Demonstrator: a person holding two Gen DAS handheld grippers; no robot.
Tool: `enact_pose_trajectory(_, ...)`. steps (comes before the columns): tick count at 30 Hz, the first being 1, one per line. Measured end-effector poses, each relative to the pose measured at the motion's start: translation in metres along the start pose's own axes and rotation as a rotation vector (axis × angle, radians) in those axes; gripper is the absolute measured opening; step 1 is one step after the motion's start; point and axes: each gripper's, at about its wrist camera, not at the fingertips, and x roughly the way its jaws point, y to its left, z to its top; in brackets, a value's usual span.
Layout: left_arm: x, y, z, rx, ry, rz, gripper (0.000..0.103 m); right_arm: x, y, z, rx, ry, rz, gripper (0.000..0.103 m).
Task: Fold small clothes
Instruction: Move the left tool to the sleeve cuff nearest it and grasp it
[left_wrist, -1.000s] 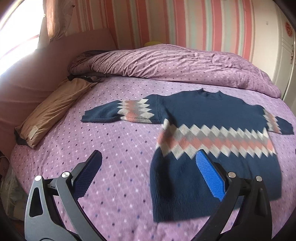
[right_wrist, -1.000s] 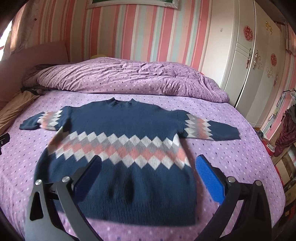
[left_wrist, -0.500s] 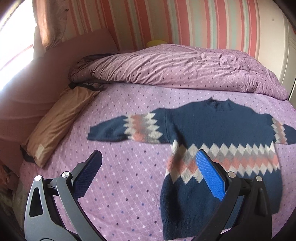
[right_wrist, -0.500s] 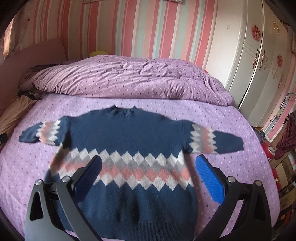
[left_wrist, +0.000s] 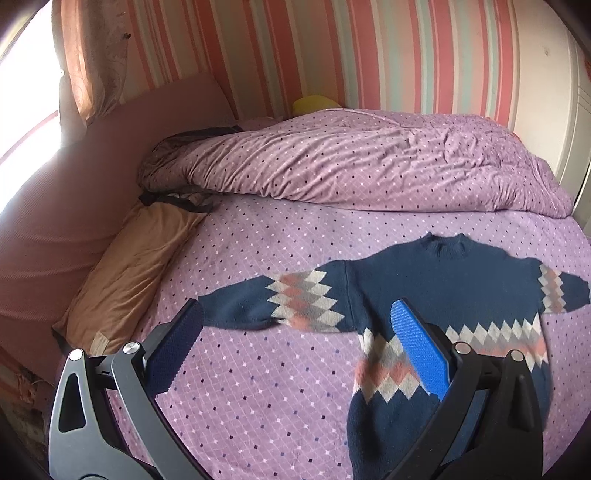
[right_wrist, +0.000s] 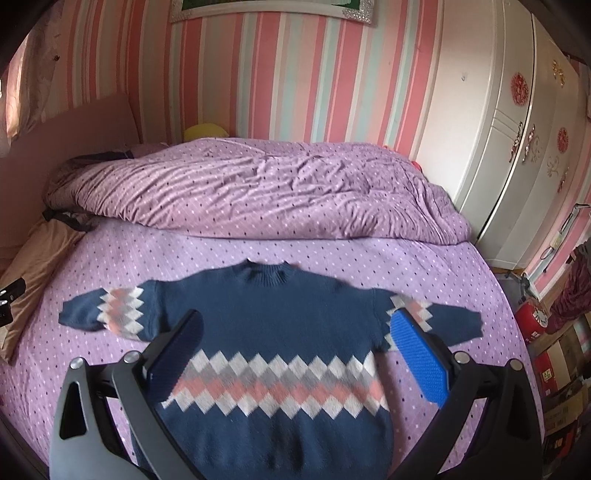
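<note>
A small navy sweater with a pink, grey and white diamond band lies flat on the purple bed, sleeves spread, collar toward the duvet. In the left wrist view the sweater sits to the right, its left sleeve stretched out ahead. My left gripper is open and empty, raised above the bedsheet near that sleeve. My right gripper is open and empty, raised above the sweater's body, its blue pad over the right sleeve's base.
A bunched purple duvet lies across the far side of the bed. A tan pillow lies at the left against the pink headboard. A white wardrobe stands at the right, with clutter on the floor beside the bed.
Both grippers have risen and tilted up; the sweater has slid lower and appears smaller in both views. Both stay open. The sweater has not moved on the bed.
</note>
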Motion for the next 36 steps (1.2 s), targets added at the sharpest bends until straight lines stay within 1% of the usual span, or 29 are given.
enact_pose_trajectory(1, 0.000, 0.002, 0.002, -0.001, -0.007, 0.005, 0.100, 0.000, 0.002, 0.004, -0.002, -0.007, 0.000, 0.101)
enact_pose_trajectory(4, 0.002, 0.009, 0.007, -0.016, -0.029, -0.037, 0.100, 0.002, 0.009, 0.017, -0.002, -0.014, -0.005, 0.101)
enact_pose_trajectory(5, 0.008, 0.011, 0.009, -0.039, -0.013, -0.068, 0.100, 0.004, 0.011, 0.020, -0.001, -0.015, -0.005, 0.101)
enact_pose_trajectory(6, 0.014, 0.014, 0.010, -0.056, 0.019, -0.094, 0.100, 0.006, 0.014, 0.023, -0.002, -0.016, -0.008, 0.101)
enact_pose_trajectory(8, 0.034, 0.018, 0.009, -0.081, 0.109, -0.153, 0.100, 0.011, 0.019, 0.025, -0.007, -0.015, -0.011, 0.101)
enact_pose_trajectory(9, 0.043, 0.020, 0.008, -0.084, 0.132, -0.155, 0.100, 0.015, 0.023, 0.026, -0.010, -0.014, -0.013, 0.101)
enact_pose_trajectory(11, 0.063, 0.027, 0.003, -0.105, 0.153, -0.134, 0.100, 0.024, 0.030, 0.025, -0.019, -0.014, -0.014, 0.101)
enact_pose_trajectory(13, 0.084, 0.035, -0.003, -0.127, 0.175, -0.129, 0.100, 0.035, 0.037, 0.024, -0.033, -0.007, -0.019, 0.101)
enact_pose_trajectory(15, 0.111, 0.046, -0.012, -0.165, 0.203, -0.145, 0.100, 0.050, 0.047, 0.020, -0.048, 0.005, -0.022, 0.101)
enact_pose_trajectory(16, 0.122, 0.052, -0.016, -0.188, 0.210, -0.165, 0.100, 0.059, 0.052, 0.017, -0.055, 0.010, -0.023, 0.101)
enact_pose_trajectory(18, 0.150, 0.066, -0.025, -0.249, 0.210, -0.259, 0.100, 0.073, 0.061, 0.011, -0.068, 0.019, -0.024, 0.101)
enact_pose_trajectory(19, 0.161, 0.073, -0.029, -0.273, 0.200, -0.293, 0.100, 0.081, 0.067, 0.007, -0.080, 0.021, -0.026, 0.101)
enact_pose_trajectory(21, 0.186, 0.083, -0.039, -0.290, 0.188, -0.292, 0.100, 0.095, 0.077, 0.001, -0.107, 0.023, -0.036, 0.101)
enact_pose_trajectory(24, 0.226, 0.100, -0.058, -0.303, 0.191, -0.226, 0.100, 0.119, 0.093, -0.012, -0.141, 0.038, -0.050, 0.101)
enact_pose_trajectory(27, 0.255, 0.124, -0.077, -0.355, 0.205, -0.255, 0.100, 0.137, 0.103, -0.022, -0.155, 0.053, -0.066, 0.101)
enact_pose_trajectory(29, 0.272, 0.138, -0.089, -0.371, 0.215, -0.271, 0.100, 0.146, 0.107, -0.026, -0.157, 0.063, -0.072, 0.101)
enact_pose_trajectory(32, 0.294, 0.158, -0.103, -0.397, 0.235, -0.261, 0.100, 0.157, 0.114, -0.032, -0.148, 0.085, -0.049, 0.101)
enact_pose_trajectory(36, 0.323, 0.181, -0.115, -0.435, 0.216, -0.321, 0.100, 0.166, 0.128, -0.042, -0.164, 0.097, -0.051, 0.101)
